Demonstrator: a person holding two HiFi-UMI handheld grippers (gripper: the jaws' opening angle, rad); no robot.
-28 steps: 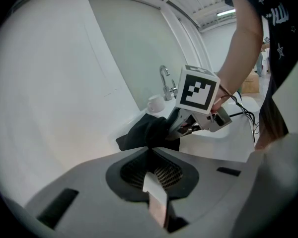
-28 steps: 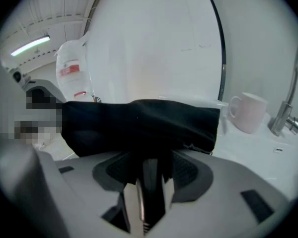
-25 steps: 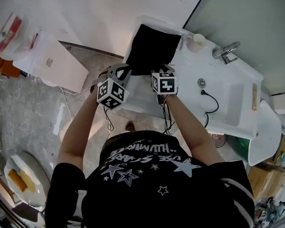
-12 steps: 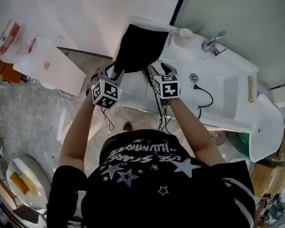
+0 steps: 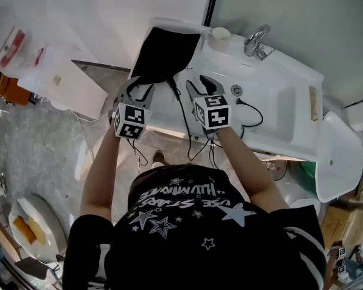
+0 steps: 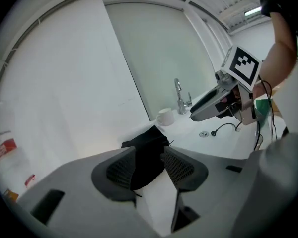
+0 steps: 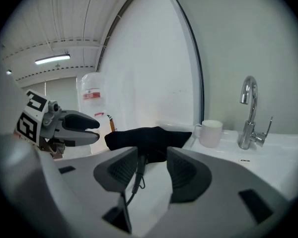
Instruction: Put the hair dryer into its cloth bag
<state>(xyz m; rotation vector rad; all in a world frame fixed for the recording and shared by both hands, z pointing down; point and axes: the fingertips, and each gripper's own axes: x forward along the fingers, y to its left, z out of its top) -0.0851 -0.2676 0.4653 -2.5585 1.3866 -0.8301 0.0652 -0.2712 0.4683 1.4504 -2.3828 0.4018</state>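
The left tongs (image 5: 140, 88) stood wide apart, having just been opening, and gripped nothing. In the left gripper view (image 6: 149, 157) the soft black cloth bag (image 6: 146, 140) showed in the gap beyond the pads, which did not touch it. The right tongs (image 5: 201, 84) were also open, though they had just been closing a little. In the right gripper view (image 7: 152, 155) a thin black power cord (image 7: 138, 175) showed in the gap near the left pad, and neither pad pressed on it. Both tongs hovered side by side over the near edge of the glossy white table (image 5: 169, 116), the left one just off the bag's near end.

The bag (image 5: 166, 53) lay flat on the left end of the table, its far end toward the wall. The cord (image 5: 180, 110) ran out of its near end, across the table and down over the front edge. The hair dryer's body could not be seen; only that cord showed.

To the right of the bag stood a white ceramic mug (image 5: 221, 37), then a chrome tap (image 5: 256, 41) above the sunken white basin (image 5: 284, 110).
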